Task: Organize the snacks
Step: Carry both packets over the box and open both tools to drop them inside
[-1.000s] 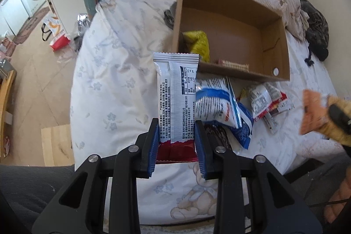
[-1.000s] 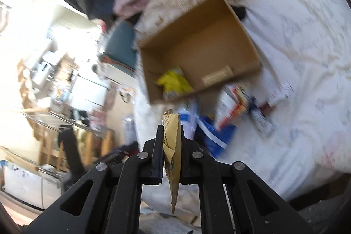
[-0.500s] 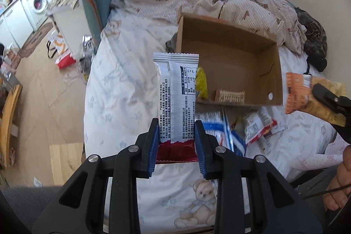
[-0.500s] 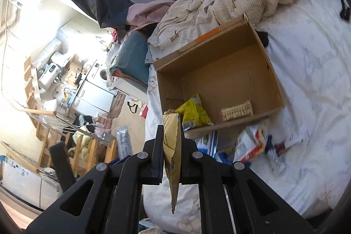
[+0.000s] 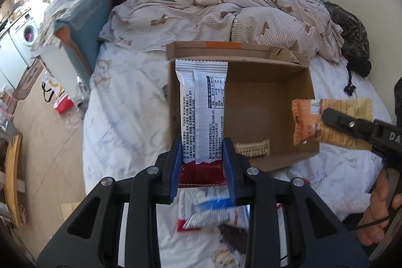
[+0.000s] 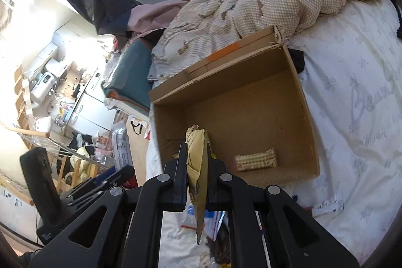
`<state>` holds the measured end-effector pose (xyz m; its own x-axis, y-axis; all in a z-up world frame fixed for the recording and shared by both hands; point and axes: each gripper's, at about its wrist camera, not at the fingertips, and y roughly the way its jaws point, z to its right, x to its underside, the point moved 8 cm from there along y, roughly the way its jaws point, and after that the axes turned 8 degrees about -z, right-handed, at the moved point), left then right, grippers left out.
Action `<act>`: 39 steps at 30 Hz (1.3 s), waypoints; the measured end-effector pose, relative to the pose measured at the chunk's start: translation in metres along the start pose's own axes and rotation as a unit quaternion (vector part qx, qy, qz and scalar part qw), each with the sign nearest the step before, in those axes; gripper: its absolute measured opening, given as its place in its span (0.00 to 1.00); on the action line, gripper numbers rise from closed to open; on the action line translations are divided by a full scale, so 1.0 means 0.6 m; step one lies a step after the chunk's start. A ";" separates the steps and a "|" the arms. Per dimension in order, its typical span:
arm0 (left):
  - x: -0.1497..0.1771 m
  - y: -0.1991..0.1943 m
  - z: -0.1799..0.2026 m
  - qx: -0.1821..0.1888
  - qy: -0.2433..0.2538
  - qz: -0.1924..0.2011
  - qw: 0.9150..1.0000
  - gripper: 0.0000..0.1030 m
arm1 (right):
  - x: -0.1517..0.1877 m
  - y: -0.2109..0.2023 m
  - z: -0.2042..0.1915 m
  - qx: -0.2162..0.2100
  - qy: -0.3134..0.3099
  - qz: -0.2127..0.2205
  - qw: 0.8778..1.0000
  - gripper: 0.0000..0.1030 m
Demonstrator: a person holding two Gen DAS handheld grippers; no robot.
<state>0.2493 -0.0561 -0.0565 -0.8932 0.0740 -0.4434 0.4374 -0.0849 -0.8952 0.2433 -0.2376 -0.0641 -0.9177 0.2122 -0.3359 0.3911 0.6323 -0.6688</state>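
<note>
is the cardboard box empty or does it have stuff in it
Not empty: the cardboard box holds a wafer pack on its floor; most of the floor is bare.

Blurred blue-and-white packet (image 5: 213,214) partly hidden behind jaws

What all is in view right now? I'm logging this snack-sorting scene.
Cardboard box: one, brown, open, on the bed.
Wafer bar: one, beige, on the box floor.
Yellow packet: one, in the box, mostly hidden.
White snack bar wrapper: one, white with red end, in left gripper.
Orange-and-tan snack packet: one, in right gripper.
Loose packets: several, blue, white, red, on the sheet before the box.
Quilt: one, beige checked, behind the box.
Left gripper: black, blue pads.
Right gripper: black.
Hand: one, at the right gripper.
</note>
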 end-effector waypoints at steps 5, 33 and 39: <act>-0.023 0.042 0.020 0.007 0.010 0.004 1.000 0.26 | -0.013 0.029 0.033 0.008 0.018 -0.012 1.000 0.09; 0.006 0.172 0.012 0.006 0.014 -0.060 0.998 0.26 | 0.029 0.176 0.080 0.023 0.022 -0.132 0.991 0.10; 0.008 0.171 0.011 0.002 0.016 -0.058 0.998 0.27 | 0.029 0.184 0.082 0.029 0.018 -0.137 0.990 0.12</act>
<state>0.2892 -0.0707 -0.1500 -0.9341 0.1154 -0.3379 0.3305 -0.0786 -0.9405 0.2741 -0.2010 -0.1763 -0.9915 0.0655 -0.1128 0.1288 0.6263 -0.7688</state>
